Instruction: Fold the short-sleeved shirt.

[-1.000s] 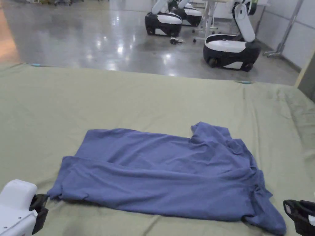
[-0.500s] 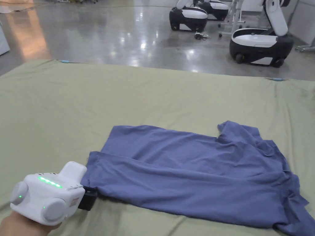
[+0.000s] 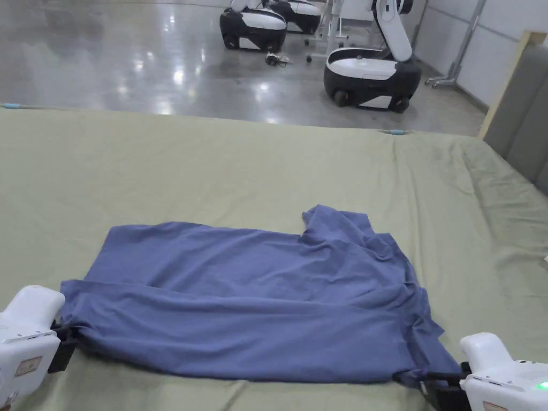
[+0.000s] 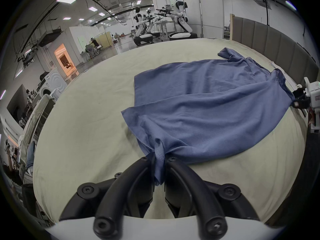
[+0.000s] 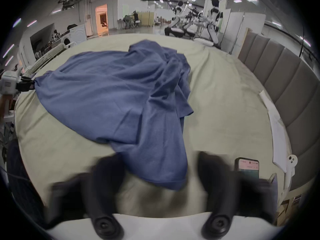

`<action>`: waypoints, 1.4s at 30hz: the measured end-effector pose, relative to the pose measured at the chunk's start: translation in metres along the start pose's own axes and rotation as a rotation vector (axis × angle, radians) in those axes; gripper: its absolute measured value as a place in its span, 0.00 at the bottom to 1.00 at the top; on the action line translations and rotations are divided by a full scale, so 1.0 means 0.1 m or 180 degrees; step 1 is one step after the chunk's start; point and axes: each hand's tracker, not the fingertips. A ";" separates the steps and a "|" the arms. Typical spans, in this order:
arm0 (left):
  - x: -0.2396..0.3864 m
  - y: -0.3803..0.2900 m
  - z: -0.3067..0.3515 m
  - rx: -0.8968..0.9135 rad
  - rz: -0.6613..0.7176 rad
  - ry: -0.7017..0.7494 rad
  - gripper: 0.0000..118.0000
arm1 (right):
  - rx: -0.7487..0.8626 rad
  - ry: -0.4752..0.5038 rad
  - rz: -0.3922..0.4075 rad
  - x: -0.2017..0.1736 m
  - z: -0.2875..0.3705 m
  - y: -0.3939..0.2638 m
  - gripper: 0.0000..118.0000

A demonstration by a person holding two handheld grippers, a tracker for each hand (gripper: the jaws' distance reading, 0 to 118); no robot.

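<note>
Blue shirt (image 3: 257,299) lies rumpled on green sheet (image 3: 214,166). Left gripper (image 4: 159,159) pinches its near-left corner; right gripper (image 5: 156,167) (blurred) gapes wide around near-right corner.

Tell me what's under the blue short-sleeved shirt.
The blue short-sleeved shirt lies on a pale green bed sheet, which shows all around it. Whatever lies directly beneath the cloth is covered and cannot be seen.
</note>
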 end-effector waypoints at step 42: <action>0.20 -0.03 1.11 0.0625 0.0137 0.0026 0.03 | 0.1031 0.0274 -0.0140 -0.20 1.19 0.47 0.09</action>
